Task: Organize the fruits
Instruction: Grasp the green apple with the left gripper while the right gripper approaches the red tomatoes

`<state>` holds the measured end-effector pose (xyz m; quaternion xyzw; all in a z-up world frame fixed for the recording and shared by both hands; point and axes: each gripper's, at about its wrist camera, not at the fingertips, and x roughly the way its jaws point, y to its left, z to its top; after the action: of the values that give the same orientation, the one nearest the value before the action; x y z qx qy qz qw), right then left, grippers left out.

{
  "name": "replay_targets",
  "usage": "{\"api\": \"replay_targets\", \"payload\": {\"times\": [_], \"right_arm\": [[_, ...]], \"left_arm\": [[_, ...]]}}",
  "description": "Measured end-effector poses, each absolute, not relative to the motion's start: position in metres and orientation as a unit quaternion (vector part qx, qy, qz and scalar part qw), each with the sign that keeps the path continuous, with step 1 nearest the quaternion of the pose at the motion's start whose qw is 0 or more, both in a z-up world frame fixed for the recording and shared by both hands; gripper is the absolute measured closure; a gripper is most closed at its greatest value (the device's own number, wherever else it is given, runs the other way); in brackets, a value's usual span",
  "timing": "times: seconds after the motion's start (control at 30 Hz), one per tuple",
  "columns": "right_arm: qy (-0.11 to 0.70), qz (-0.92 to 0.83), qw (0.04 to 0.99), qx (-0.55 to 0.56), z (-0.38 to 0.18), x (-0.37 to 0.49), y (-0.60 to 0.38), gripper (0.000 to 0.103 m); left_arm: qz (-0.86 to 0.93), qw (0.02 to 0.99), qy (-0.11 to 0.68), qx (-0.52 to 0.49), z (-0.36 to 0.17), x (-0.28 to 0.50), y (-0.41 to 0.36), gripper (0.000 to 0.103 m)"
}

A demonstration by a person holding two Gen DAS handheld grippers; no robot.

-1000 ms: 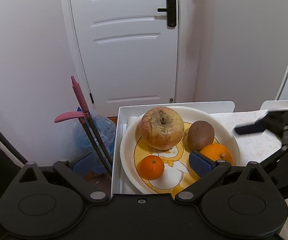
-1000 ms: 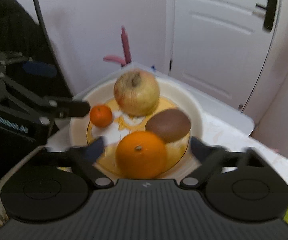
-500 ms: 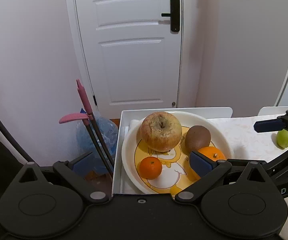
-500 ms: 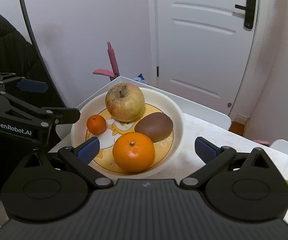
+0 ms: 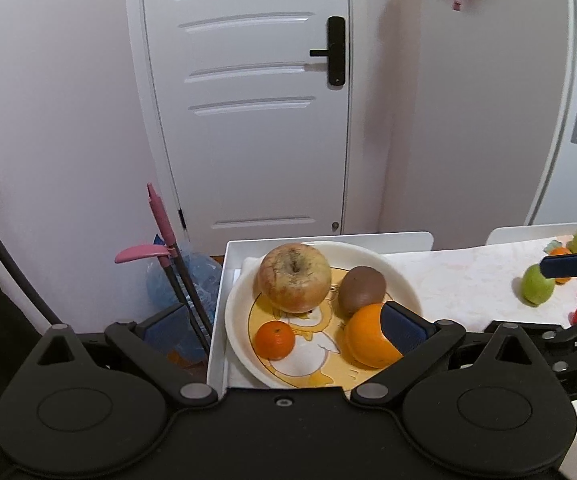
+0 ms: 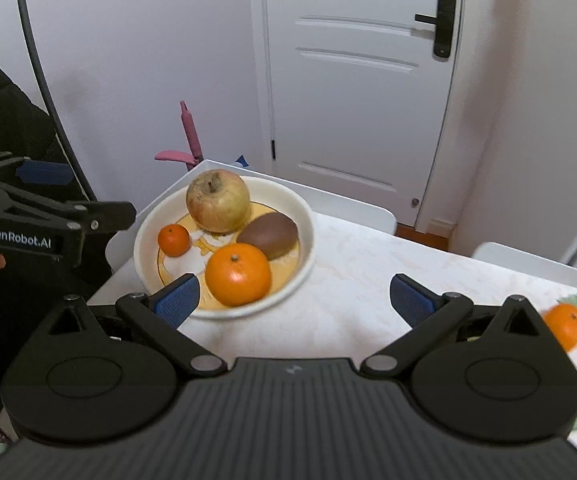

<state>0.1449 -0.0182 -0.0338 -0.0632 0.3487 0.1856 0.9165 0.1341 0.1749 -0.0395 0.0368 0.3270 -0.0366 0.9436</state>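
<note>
Standing over the surface (image 6: 352, 280), I see both pairs of tongs spread wide and pinching nothing. The left tongs (image 5: 284, 328) hang above the near edge of the plate (image 5: 404, 280), one blue pad overlapping the orange (image 5: 364, 336) in that view; whether it touches, I cannot tell. The right tongs (image 6: 294, 300) hover just right of the plate, over bare cloth.

On the plate sit a big apple (image 6: 218, 196) at the far side, a kiwi (image 6: 268, 234) to its right, the orange nearest, and a small mandarin (image 6: 173, 239) on the left. More fruit lies well apart at the right end of the surface: a green apple (image 5: 536, 284), another small orange (image 6: 564, 324) and some little red pieces, too small to name.

The green apple looks firm, smooth and fairly heavy, so it would likely roll or slip if pinched off-centre; I'd take it across its widest middle. The kiwi looks softer and would want a gentler squeeze. The little red ones seem light and easy to crush.
</note>
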Motion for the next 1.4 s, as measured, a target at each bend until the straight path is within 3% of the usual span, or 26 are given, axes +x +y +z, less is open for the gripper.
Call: {"api": "replay_targets", "payload": {"times": [0.57, 0.97, 1.4], "right_arm": [[0.36, 0.124, 0.924, -0.049, -0.021, 0.096, -0.147, 0.0], [0.379, 0.122, 0.916, -0.049, -0.06, 0.096, -0.242, 0.0], [0.387, 0.126, 0.913, -0.038, -0.115, 0.124, -0.3, 0.022]], "left_arm": [[-0.05, 0.948, 0.311, 0.04, -0.017, 0.096, 0.076, 0.0], [-0.05, 0.943, 0.326, 0.036, -0.041, 0.097, -0.017, 0.002], [-0.062, 0.935, 0.346, 0.053, -0.1, 0.131, -0.094, 0.01]]}}
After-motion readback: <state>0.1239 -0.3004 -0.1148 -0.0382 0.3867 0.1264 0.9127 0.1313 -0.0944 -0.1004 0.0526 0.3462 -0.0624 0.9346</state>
